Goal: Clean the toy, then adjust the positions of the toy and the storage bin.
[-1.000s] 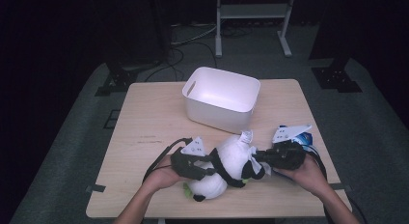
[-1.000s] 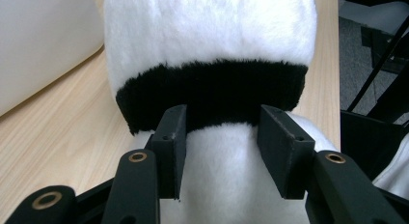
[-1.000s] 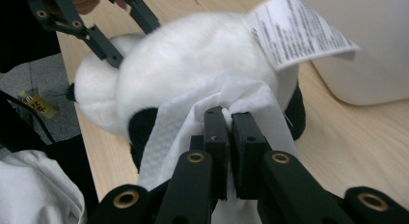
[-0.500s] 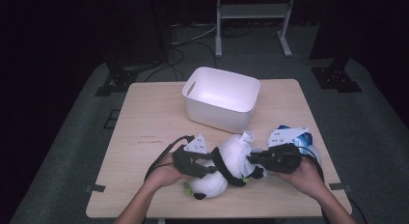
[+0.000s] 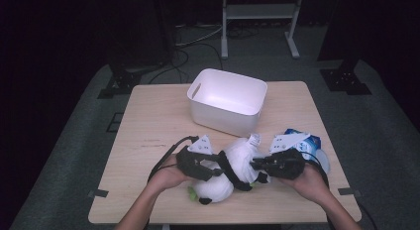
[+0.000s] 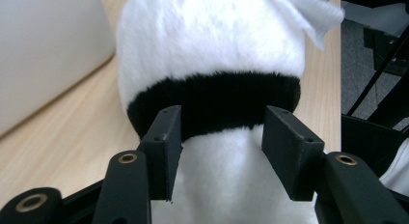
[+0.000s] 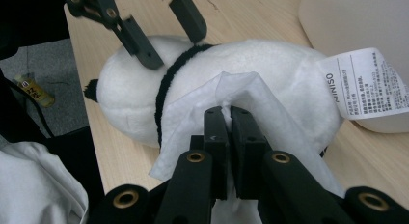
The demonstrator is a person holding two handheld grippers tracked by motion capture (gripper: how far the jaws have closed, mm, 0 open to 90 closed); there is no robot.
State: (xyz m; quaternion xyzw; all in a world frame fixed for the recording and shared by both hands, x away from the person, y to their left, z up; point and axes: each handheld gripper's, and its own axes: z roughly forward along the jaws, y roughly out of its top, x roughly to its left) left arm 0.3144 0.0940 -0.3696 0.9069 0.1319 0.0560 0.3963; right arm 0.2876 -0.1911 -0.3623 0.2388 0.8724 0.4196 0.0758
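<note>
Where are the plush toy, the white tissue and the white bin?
plush toy (image 7: 270,64): right gripper view, on its white furry body.
white tissue (image 7: 251,96): right gripper view, on the fold above the pinching fingers.
white bin (image 5: 223,116): high view, on its near outer wall.

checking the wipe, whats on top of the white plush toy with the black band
A thin white tissue drapes over the plush toy, pinched by the right gripper. The fur under it is covered.
</note>
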